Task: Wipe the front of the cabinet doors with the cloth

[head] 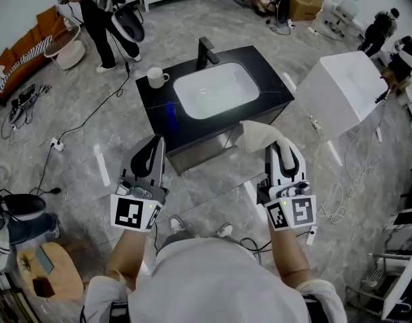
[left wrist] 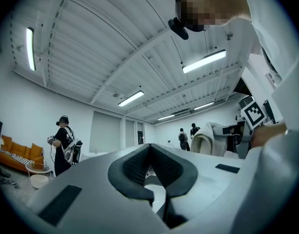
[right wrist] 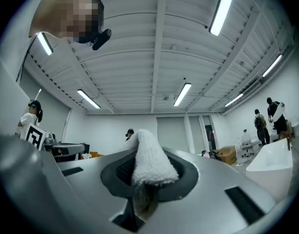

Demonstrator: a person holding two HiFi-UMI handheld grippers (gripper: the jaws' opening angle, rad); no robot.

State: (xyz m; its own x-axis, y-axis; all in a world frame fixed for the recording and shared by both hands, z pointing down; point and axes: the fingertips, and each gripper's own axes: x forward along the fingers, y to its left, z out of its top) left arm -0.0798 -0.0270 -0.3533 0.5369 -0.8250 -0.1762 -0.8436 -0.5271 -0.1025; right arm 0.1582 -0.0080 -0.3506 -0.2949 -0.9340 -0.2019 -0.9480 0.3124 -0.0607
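Observation:
The cabinet stands in the middle of the head view, with a black top, a white sink and a black faucet; only a thin strip of its front doors shows. My right gripper is shut on a cream cloth, held just short of the cabinet's near right corner. In the right gripper view the cloth stands up between the jaws of the right gripper. My left gripper is shut on nothing, near the cabinet's near left corner. The left gripper points up towards the ceiling.
A white mug sits on the counter's left side. A large white box-shaped fixture stands to the right. Cables trail over the marble floor at left. A person stands at the back left, and a round wooden stool is at lower left.

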